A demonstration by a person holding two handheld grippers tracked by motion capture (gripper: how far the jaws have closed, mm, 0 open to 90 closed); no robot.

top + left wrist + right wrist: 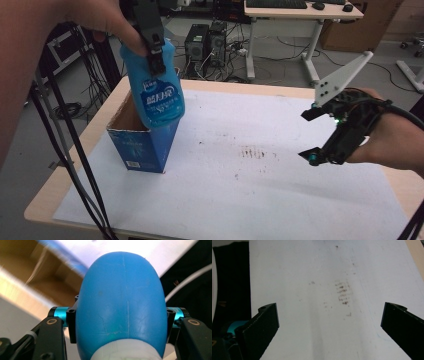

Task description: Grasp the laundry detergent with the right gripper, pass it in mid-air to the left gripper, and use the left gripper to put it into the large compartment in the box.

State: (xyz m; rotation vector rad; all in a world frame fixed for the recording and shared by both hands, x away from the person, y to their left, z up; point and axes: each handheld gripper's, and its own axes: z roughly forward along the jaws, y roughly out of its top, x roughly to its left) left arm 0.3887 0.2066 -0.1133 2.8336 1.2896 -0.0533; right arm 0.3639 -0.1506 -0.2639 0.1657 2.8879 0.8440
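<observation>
A blue plastic bottle with a printed label hangs bottom-down over the open blue cardboard box at the table's left, its lower end at the box mouth. My left gripper is shut on the bottle near its neck, reaching down from above. In the left gripper view the bottle bulges between both jaws, with the box's brown inside beyond it. My right gripper stands open above the right side of the white sheet, nothing between its jaws.
A white sheet covers most of the wooden table, with a dark smudge near the middle. Black cables trail down past the table's left edge. Computer towers and a desk stand beyond the far edge.
</observation>
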